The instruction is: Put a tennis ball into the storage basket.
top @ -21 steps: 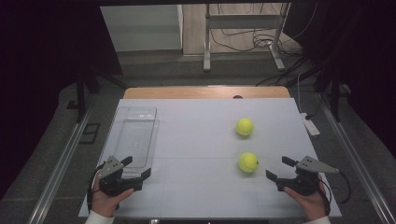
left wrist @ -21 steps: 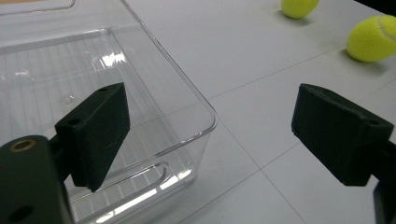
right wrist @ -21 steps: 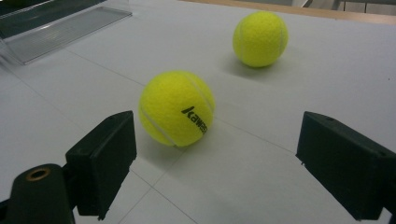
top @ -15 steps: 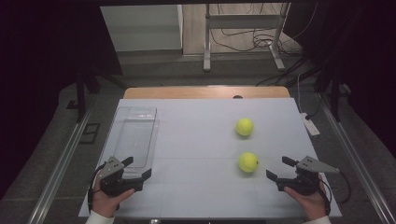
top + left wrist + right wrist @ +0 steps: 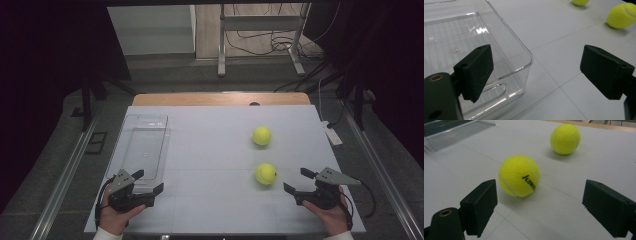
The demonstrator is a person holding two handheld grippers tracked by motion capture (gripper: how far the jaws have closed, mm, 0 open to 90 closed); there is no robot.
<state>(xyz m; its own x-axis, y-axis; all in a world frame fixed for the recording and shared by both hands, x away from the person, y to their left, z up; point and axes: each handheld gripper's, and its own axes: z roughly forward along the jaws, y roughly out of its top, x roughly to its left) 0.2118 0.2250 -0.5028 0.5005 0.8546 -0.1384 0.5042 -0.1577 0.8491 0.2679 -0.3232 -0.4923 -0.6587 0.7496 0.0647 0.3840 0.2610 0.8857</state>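
High view: the worktop [image 5: 210, 150] carries a clear plastic bin [image 5: 142, 145] along its left edge and two yellow tennis balls on its right half. The far tennis ball [image 5: 262, 135] lies toward the right, about midway between the front and back edges. The near tennis ball [image 5: 265, 173] lies closer to the front edge, well apart from the far one. The left gripper [image 5: 145, 184] sits at the front left corner, in the person's left hand [image 5: 117, 215], its fingers standing wide at the near end of the bin with nothing between them. The right gripper [image 5: 300, 182] sits at the front right corner, in the right hand [image 5: 330, 215], fingers wide and pointing at the near ball, just beside it but not touching.

Left gripper view: both black fingers [image 5: 476, 70] stand wide apart. The bin's near corner [image 5: 524, 62] lies between them, untouched. Both balls show at the upper right, the near tennis ball [image 5: 621, 15] the larger.

Right gripper view: the fingers [image 5: 480, 205] stand wide and hold nothing. The near tennis ball [image 5: 519, 176], printed with black lettering, rests on the worktop just ahead of the left finger, clear of both. The far tennis ball [image 5: 565, 138] lies beyond it. The bin's corner [image 5: 456, 132] shows at the upper left.
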